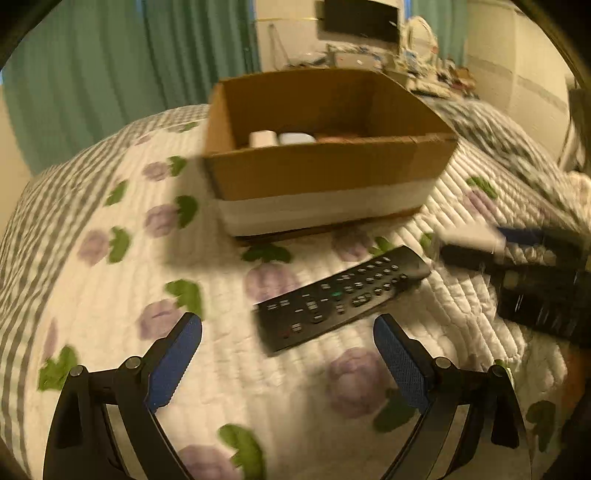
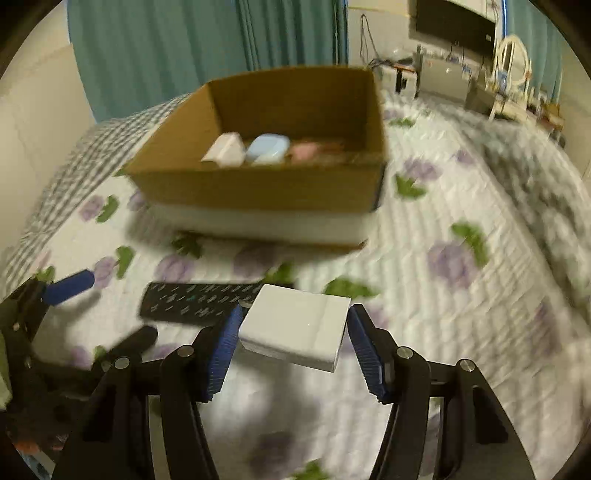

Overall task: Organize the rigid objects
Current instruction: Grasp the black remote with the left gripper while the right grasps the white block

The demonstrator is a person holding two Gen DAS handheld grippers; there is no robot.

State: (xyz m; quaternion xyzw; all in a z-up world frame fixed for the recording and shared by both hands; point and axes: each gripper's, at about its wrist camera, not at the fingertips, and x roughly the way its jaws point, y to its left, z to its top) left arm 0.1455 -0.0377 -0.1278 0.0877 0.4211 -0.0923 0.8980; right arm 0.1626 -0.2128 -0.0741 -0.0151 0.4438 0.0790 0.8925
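Observation:
A cardboard box (image 1: 325,166) stands on the bed, also in the right wrist view (image 2: 258,188). Inside lie a white item (image 2: 225,149), a light blue case (image 2: 267,147) and a pink item (image 2: 306,150). A black remote (image 1: 341,295) lies on the quilt in front of the box; it also shows in the right wrist view (image 2: 195,301). My left gripper (image 1: 288,328) is open and empty, just short of the remote. My right gripper (image 2: 293,319) is shut on a white flat box (image 2: 295,325), held above the quilt; it shows blurred in the left wrist view (image 1: 517,254).
The bed is covered by a white quilt (image 1: 110,277) with purple flowers and green leaves. Green curtains (image 2: 184,48) hang behind. A cluttered desk and a dark screen (image 2: 454,18) stand at the far right.

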